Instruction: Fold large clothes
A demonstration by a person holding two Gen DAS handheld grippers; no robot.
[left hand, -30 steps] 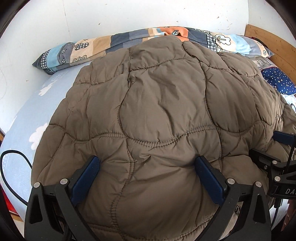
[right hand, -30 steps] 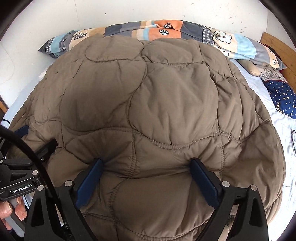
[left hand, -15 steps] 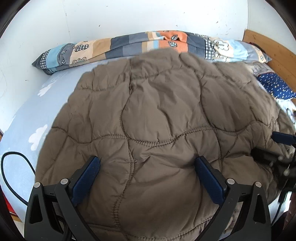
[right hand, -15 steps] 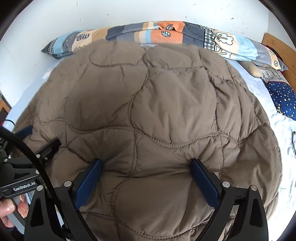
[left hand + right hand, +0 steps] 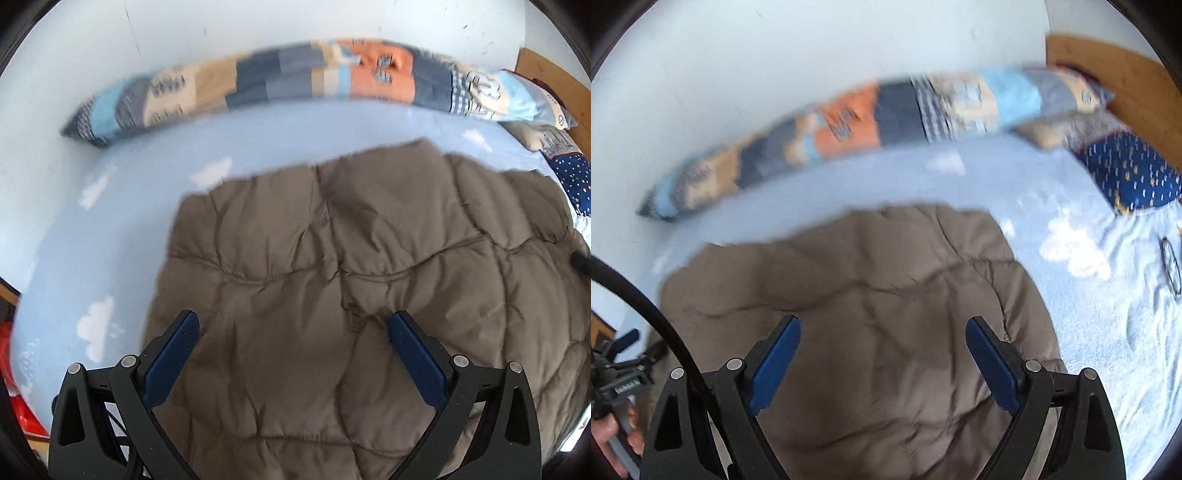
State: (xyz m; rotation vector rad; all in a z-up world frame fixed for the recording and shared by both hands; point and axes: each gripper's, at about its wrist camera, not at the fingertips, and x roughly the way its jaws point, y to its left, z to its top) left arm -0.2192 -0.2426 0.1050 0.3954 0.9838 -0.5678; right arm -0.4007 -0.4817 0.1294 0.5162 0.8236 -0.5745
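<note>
Brown quilted jacket (image 5: 369, 288) — pale-blue cloud-print sheet (image 5: 110, 229) — patchwork bolster (image 5: 295, 74).

A bed covered by a pale blue sheet (image 5: 122, 229) printed with white clouds stands against a plain white wall (image 5: 258, 26). A long patchwork bolster pillow (image 5: 295, 77) in blue, beige, grey and orange lies along the wall. At the right, a wooden headboard (image 5: 1126, 77) backs a navy star-print pillow (image 5: 1130, 170). Bright, even daylight.
</note>
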